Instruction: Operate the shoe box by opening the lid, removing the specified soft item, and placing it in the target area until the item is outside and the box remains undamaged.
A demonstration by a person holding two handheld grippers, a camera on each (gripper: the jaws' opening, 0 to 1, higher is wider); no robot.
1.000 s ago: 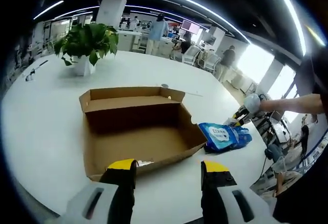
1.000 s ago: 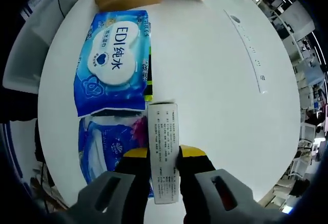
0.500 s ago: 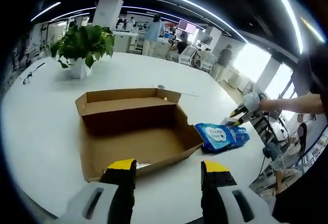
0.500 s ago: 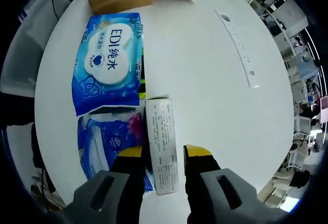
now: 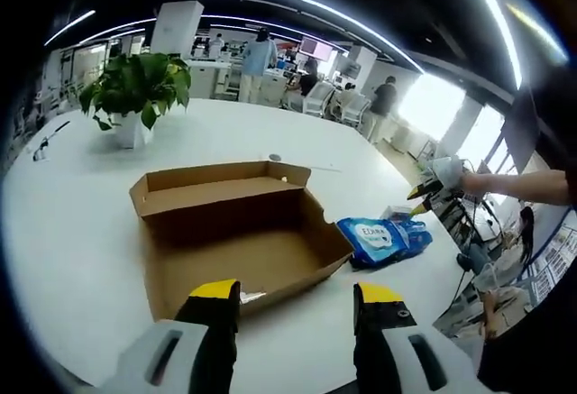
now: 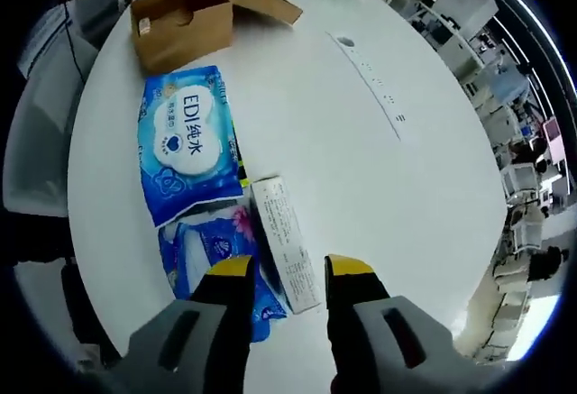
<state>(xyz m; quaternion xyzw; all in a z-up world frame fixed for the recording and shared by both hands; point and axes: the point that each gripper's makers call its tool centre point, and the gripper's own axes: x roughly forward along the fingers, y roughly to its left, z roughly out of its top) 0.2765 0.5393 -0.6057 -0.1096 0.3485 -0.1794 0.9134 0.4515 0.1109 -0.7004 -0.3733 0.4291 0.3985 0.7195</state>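
- The round white table (image 5: 81, 196) carries everything; a leafy green plant in a white pot (image 5: 135, 96) stands at its far side in the left gripper view.
- The brown cardboard shoe box (image 5: 239, 232) lies open on the table, its inside bare, with the lid flap standing up along its back edge. In the right gripper view it sits at the far end of the table (image 6: 180, 24).
- The blue soft pack of wet wipes with a white label (image 6: 187, 142) lies flat on the table outside the box, near its corner; a second blue soft pack (image 6: 212, 259) lies just beside it.
- A long narrow white printed carton (image 6: 287, 242) rests touching the second pack.
- The right gripper (image 6: 281, 272) hangs above the carton's near end, jaws apart and empty.
- The left gripper (image 5: 293, 295) is spread wide before the box, holding nothing.
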